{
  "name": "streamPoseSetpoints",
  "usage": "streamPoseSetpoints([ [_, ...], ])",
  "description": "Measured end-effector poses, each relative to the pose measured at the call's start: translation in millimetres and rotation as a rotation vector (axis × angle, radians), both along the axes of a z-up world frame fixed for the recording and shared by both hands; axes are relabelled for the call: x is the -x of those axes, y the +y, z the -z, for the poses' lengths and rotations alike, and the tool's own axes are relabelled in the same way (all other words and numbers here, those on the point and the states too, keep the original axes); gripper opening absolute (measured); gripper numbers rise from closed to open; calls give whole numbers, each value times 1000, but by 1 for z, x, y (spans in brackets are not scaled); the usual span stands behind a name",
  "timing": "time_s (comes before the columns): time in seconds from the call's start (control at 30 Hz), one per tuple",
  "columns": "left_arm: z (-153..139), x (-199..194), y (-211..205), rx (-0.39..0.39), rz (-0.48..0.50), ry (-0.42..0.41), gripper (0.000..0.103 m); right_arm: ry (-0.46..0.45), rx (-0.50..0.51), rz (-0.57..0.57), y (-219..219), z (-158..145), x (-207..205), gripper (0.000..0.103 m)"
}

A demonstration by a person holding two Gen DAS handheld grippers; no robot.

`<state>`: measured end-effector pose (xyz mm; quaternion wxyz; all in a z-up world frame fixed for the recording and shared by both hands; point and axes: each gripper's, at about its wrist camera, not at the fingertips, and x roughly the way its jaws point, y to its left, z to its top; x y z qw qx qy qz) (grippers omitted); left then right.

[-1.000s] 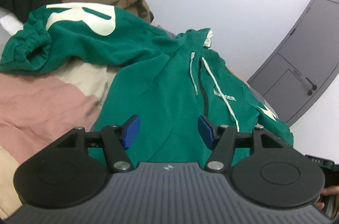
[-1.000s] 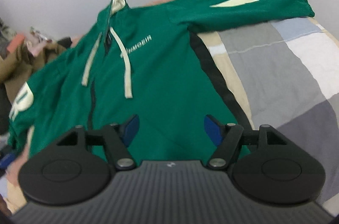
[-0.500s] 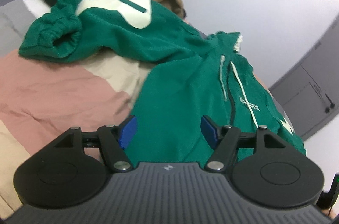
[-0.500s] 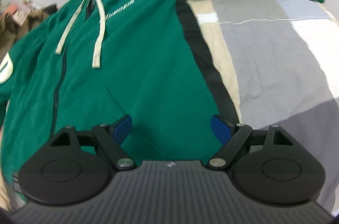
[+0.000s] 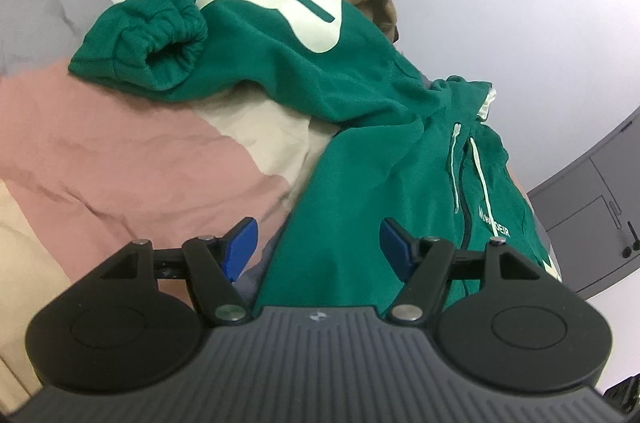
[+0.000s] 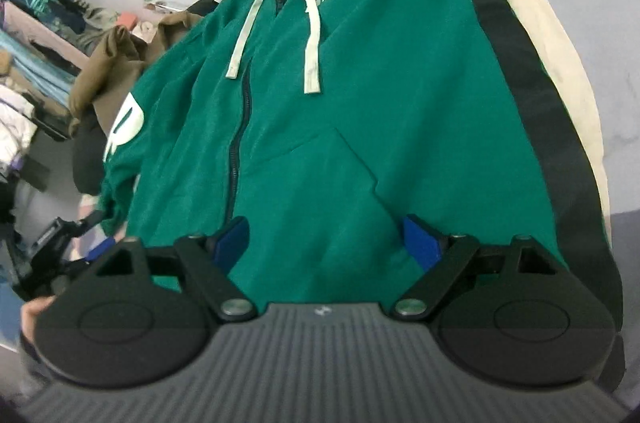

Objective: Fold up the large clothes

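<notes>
Patchwork bedspread [image 5: 120, 151], green hoodie [image 6: 360, 111] spread flat, both tools gaping above hem.

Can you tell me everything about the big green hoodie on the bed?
The green hoodie looks soft and fleecy. It lies front up, spread on a patchwork bedspread. It has a dark zipper down the middle, two pale drawstrings, small white lettering on the chest, a front pocket and a black stripe down one side. One sleeve, bearing a big pale letter, lies bunched with its cuff curled open. Neither claw grips it.
</notes>
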<state>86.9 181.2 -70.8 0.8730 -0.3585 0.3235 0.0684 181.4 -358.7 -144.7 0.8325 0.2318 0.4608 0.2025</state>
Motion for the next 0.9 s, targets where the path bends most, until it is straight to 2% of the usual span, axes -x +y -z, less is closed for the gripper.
streamPoseSetpoints([
  [0.07, 4, -1, 2, 27, -5, 12, 72, 6, 50, 2, 8, 3, 1, 84],
  [0.17, 12, -1, 7, 83, -4, 29, 72, -7, 158, -16, 21, 5, 1, 66],
  [0.23, 17, -2, 8, 118, 4, 39, 72, -36, 215, -18, 27, 1, 3, 25],
  [0.33, 22, -2, 8, 145, 14, 50, 72, -76, 169, 24, 13, -9, 5, 14],
  [0.47, 28, -5, 3, 177, 53, 70, 72, -151, 104, 82, -2, -24, 11, 13],
  [0.63, 24, -4, -4, 161, 81, 54, 73, -235, 65, 195, -21, -36, 7, 12],
  [0.77, 21, -3, -17, 163, 158, 45, 77, -209, 95, 327, -38, -27, -19, 12],
  [0.9, 23, -1, -37, 211, 280, 29, 78, -153, 131, 416, -54, -9, -39, 12],
])
